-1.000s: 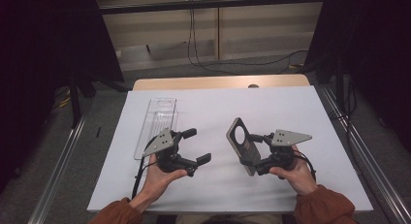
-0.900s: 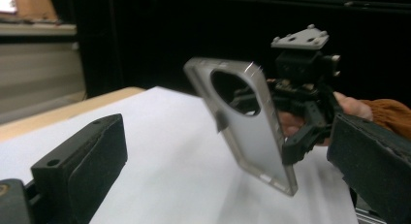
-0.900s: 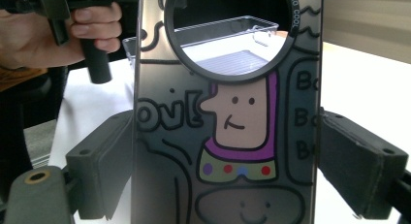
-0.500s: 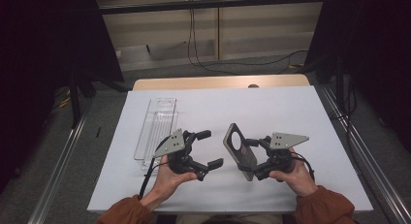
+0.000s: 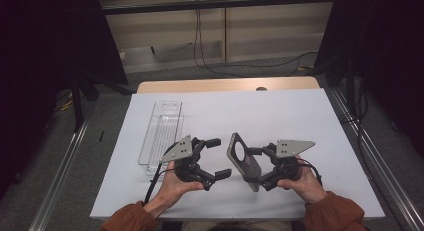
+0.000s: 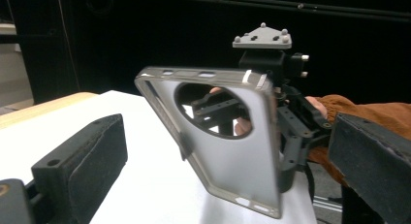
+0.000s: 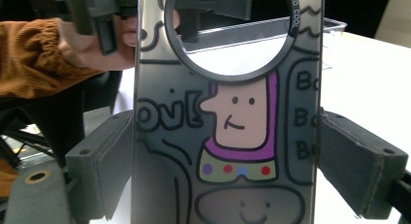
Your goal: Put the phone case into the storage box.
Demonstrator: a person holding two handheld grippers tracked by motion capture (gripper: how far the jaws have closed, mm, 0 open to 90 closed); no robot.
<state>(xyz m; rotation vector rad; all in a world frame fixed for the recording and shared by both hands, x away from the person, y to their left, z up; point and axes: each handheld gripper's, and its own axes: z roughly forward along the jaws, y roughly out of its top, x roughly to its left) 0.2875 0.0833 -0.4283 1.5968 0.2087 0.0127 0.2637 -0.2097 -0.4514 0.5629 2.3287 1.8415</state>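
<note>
A grey see-through phone case (image 5: 242,160) with a round camera hole stands on edge above the white table (image 5: 280,116), with my right gripper (image 5: 256,166) shut on its two long sides. In the right gripper view the case (image 7: 228,136) shows a cartoon print, and both pads (image 7: 104,166) press on its edges. My left gripper (image 5: 218,157) is open just left of the case, its jaws pointing at it. In the left gripper view the case (image 6: 228,156) stands ahead of the wide-open jaws, apart from them, with the right gripper (image 6: 291,132) behind it.
A clear plastic tray (image 5: 161,136) lies on the table's left part, behind the left hand. The table's wooden far edge (image 5: 225,85) lies beyond. Metal rails run along both sides of the table.
My left gripper has shifted a little to the right, closer to the case. The right gripper has kept its hold and turned the case slightly.
</note>
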